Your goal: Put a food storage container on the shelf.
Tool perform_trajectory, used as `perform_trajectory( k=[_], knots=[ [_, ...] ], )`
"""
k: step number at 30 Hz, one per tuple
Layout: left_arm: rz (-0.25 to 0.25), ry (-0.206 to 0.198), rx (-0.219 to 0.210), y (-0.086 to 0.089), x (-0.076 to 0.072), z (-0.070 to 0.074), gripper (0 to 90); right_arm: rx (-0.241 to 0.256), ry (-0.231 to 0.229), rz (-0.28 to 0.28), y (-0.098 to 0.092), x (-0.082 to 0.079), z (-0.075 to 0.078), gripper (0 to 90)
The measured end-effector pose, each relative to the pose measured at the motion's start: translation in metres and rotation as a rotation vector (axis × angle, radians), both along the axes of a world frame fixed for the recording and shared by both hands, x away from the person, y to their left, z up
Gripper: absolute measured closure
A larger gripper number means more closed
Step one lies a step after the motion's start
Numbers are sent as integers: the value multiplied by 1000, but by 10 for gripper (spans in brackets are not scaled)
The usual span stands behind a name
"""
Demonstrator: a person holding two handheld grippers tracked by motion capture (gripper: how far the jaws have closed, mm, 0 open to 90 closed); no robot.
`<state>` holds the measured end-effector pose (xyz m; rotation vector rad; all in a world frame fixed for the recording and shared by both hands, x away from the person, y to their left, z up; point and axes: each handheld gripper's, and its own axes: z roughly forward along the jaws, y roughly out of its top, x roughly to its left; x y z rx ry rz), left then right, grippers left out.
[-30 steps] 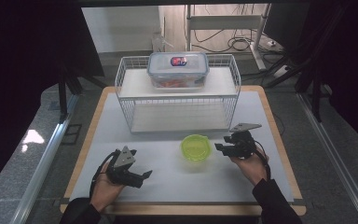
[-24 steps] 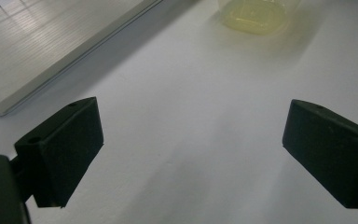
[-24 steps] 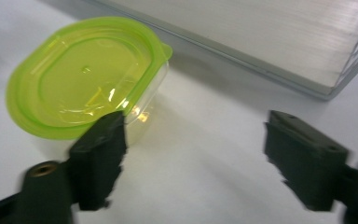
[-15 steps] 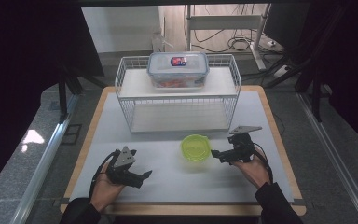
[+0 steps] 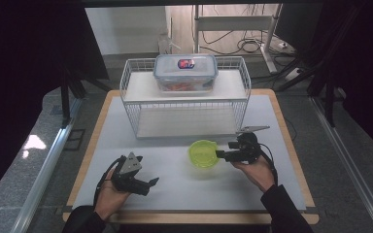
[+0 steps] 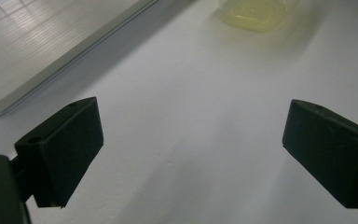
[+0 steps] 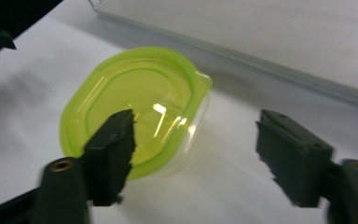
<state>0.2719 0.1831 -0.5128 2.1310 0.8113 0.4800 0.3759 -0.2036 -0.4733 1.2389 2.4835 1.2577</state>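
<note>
Green tub (image 5: 204, 154) with lid, sitting on surface (image 5: 175, 184) just near of wire rack (image 5: 184, 104). Right claw (image 5: 222, 154) released, jaws spread beside tub's right edge. Left claw (image 5: 151, 183) released, well apart. Risk: light tub skidding or tipping if nudged off-centre.

Dark sleeves are worn on both forearms, seen at the bottom edge of the high view. The left gripper (image 5: 135, 180), at the lower left of that frame, is built in black and topped by a grey three-cornered plate; a black cable is looped beside it. The right gripper (image 5: 223, 154), right of centre, is likewise black, with a grey pointed plate and a black cable. Blocky matte-black jaws with small round holes are shown in both gripper views.
</note>
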Motion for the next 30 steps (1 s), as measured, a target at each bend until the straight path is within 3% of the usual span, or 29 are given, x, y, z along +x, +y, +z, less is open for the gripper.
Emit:
perform_trajectory(
  k=[9,15,17,19,21,26,30],
  knots=[
    [-3,2,2,0,0,0,51,84,143,12,8,18,-11,572],
    [-6,2,8,-1,0,-1,51,167,232,-8,7,27,-16,667],
    [-6,2,7,-1,0,-1,51,176,241,-10,6,28,-17,721],
    [-7,4,7,-1,0,-1,52,134,224,-7,6,27,-16,756],
    [-8,4,10,-1,0,-1,52,154,246,10,7,28,-18,787],
    [-9,3,11,-2,0,-1,52,123,232,15,14,27,-13,804],
    [-9,4,8,-1,0,-1,52,146,236,21,15,26,-12,810]
  ],
)
